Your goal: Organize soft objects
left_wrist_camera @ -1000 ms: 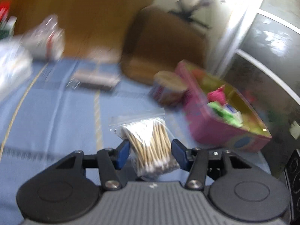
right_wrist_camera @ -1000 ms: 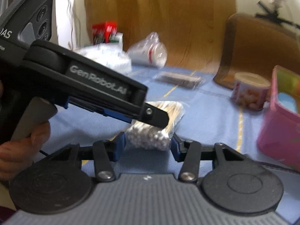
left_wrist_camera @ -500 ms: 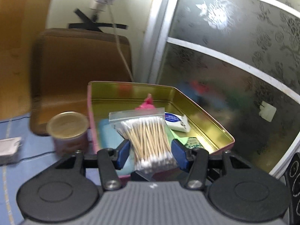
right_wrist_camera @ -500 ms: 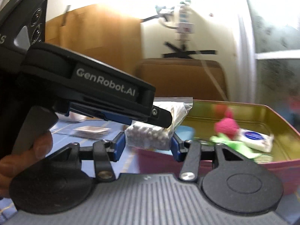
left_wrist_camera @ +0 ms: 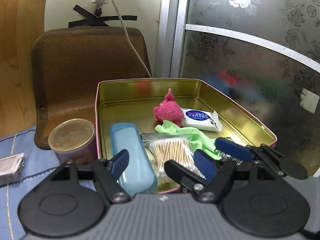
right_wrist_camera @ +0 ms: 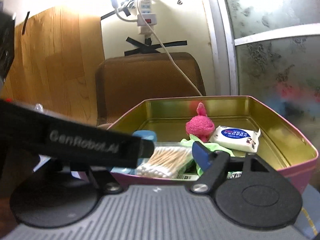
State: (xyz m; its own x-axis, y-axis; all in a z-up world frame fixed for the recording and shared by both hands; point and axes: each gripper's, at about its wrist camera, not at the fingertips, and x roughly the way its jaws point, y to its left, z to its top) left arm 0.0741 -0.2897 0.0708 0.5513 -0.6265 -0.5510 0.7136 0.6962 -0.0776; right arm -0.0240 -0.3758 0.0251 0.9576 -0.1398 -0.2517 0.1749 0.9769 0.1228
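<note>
Bag of cotton swabs [left_wrist_camera: 172, 152]: dropped in tin [left_wrist_camera: 236, 108], near front wall, beside blue case [left_wrist_camera: 132, 156]. Left claw [left_wrist_camera: 162, 162] and right claw [right_wrist_camera: 172, 158]: just spread, released, nothing gripped. Step: deposit done. Next, likely: withdraw, seek another soft item.

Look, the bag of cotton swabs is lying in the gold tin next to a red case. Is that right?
Not quite. The case is light blue, not red, as the left wrist view shows. The bag of cotton swabs does lie in the gold tin right beside it.
</note>
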